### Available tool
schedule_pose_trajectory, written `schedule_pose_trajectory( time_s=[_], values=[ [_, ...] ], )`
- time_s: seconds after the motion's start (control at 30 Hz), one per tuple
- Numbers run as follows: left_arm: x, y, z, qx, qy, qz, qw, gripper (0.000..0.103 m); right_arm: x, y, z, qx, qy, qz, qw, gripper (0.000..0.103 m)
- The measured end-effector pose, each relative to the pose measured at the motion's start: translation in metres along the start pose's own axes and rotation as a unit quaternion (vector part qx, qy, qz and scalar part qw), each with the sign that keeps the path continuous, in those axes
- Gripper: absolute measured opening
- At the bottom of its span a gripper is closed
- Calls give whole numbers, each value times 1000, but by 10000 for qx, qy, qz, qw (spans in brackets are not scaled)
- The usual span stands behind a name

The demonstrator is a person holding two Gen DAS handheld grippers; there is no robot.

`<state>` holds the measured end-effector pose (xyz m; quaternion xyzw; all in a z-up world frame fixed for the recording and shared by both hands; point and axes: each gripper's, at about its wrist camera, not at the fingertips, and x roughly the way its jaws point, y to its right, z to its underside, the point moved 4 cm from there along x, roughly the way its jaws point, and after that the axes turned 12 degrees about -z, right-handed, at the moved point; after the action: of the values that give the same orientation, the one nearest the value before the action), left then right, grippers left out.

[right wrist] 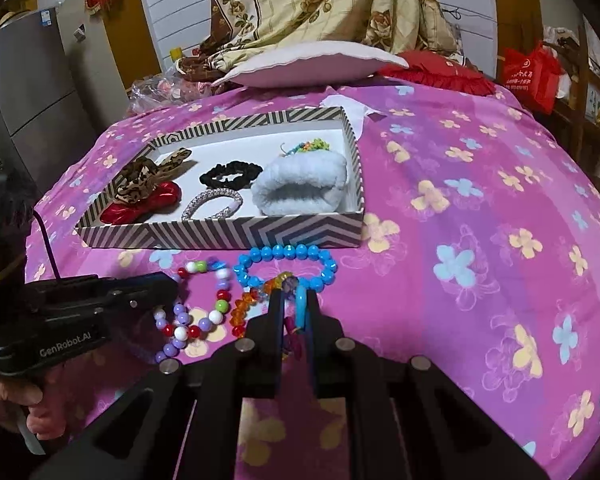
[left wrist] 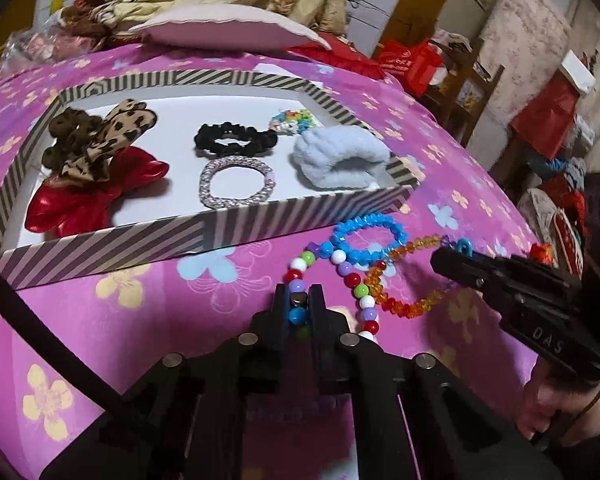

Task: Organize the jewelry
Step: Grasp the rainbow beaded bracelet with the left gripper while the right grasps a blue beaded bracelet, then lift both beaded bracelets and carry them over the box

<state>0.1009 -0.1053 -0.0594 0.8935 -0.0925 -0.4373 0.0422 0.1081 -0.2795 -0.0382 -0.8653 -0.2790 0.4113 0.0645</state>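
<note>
Left claw (left wrist: 300,300) clenched on the multicoloured bead string (left wrist: 352,280), right claw (right wrist: 294,300) seemingly on the amber strand's (left wrist: 400,280) blue clasp — lift apart slowly, untangling before boxing.

A pink pillow (right wrist: 312,65) is lying at the bed's far edge, a floral blanket (right wrist: 320,4) bunching behind it, a red bag (right wrist: 530,74) sitting past the far right corner.
</note>
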Motion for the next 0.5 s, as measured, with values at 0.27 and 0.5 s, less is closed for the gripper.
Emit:
schedule_pose_trajectory(
  time_s=[0.27,0.5],
  values=[
    [-46,-21,-10,-500,601,505,9957,0,-17,5,-4,134,325,-46,9994,9],
    [-77,-41,-9,-826,811,729,9906,0,-41,-10,-10,15,871,-179,9960,9]
  ],
)
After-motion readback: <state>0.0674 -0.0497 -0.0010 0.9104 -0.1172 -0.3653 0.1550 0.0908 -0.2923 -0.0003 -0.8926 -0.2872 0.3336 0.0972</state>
